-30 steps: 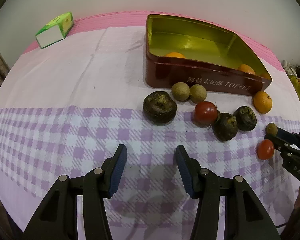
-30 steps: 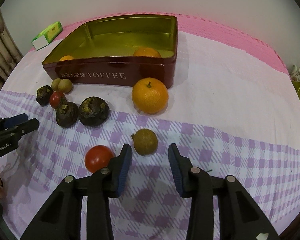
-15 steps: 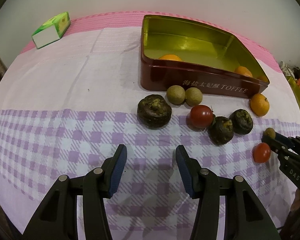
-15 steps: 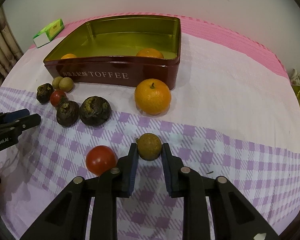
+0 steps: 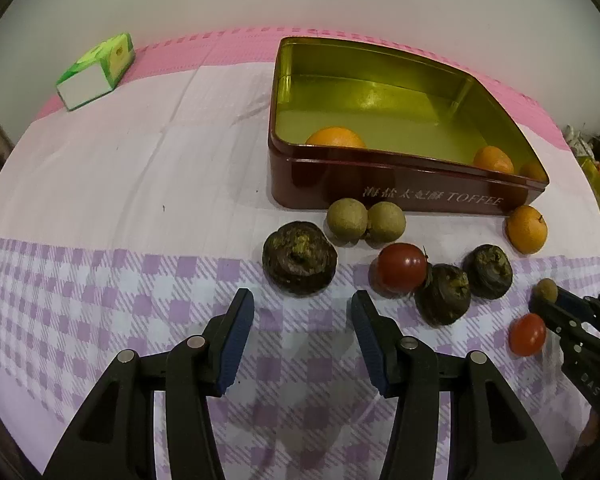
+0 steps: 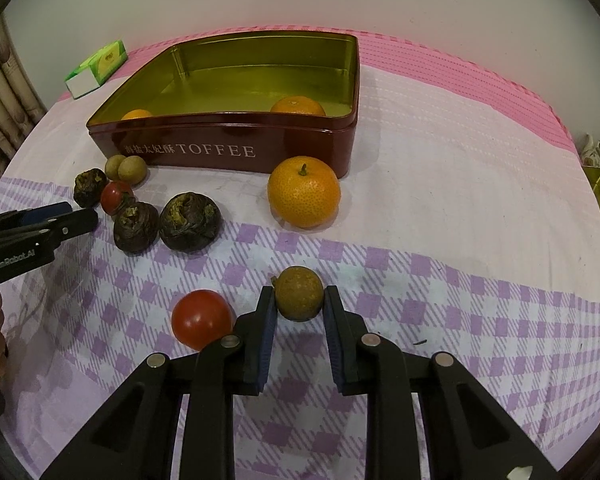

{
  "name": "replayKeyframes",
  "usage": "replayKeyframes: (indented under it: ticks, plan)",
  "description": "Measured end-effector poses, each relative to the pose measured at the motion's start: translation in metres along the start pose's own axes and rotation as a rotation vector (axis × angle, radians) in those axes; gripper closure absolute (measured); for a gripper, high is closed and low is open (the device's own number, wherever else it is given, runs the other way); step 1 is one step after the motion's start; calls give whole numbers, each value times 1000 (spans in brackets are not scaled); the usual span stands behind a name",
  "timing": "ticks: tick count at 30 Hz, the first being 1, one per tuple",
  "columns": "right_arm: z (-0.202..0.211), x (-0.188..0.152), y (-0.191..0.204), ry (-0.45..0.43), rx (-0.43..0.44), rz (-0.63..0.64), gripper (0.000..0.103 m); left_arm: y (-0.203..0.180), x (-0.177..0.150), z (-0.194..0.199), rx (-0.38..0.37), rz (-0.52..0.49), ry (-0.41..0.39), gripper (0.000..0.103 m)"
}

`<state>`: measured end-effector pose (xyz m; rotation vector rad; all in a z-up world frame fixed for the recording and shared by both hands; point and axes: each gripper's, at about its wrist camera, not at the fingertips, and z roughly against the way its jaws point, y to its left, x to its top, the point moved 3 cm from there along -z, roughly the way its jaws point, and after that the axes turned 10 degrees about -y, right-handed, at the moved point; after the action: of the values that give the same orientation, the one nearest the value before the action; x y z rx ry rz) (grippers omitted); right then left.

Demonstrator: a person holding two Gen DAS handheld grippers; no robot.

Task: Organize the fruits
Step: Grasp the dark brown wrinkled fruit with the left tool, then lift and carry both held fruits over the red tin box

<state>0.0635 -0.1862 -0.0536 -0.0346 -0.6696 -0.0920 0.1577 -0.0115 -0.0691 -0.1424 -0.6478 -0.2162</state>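
Nearest us, our right gripper point(image 6: 299, 308) has its jaws pressed on the longan point(image 6: 299, 293), which sits on the checked cloth point(image 6: 440, 300) just right of a tomato point(image 6: 202, 319). The pads catch only the sides of a small, hard round fruit, near the pad tips; we judge it could squirt forward out of the pinch as we lift, or roll off the far side of the cloth. The tomato lies close to the left finger, so a sideways drift could nudge it away. The longan is nearly a ball and has no real long axis; its small stem nub points left and a little up in the right wrist view.

Our left gripper point(image 5: 302, 338) hangs with its jaws moderately apart and nothing between them, short of a dark wrinkled fruit point(image 5: 299, 257).

Farther on lie two more dark fruits, another tomato point(image 5: 402, 267), a pair of longans point(image 5: 365, 221) and a loose orange point(image 6: 304, 191) against the tin point(image 6: 228, 151). The tin holds two oranges; its red wall is tall, so we think a low carry could clip the rim and knock the longan loose.
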Motion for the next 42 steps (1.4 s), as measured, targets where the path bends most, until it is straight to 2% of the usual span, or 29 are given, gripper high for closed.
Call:
replayKeyframes:
  ticks: [24,29,42]
  plan:
    - [1,1,-1,-5,-5,-11,80,1,26,-26,36,-21,-11,52]
    - [1,0,-1,-7,-8,-16,80,4,24,-22,22,-21,-13,63]
    - [1,0,0,-9,-9,-14,80,3,19,-13,24,-24,-15,64]
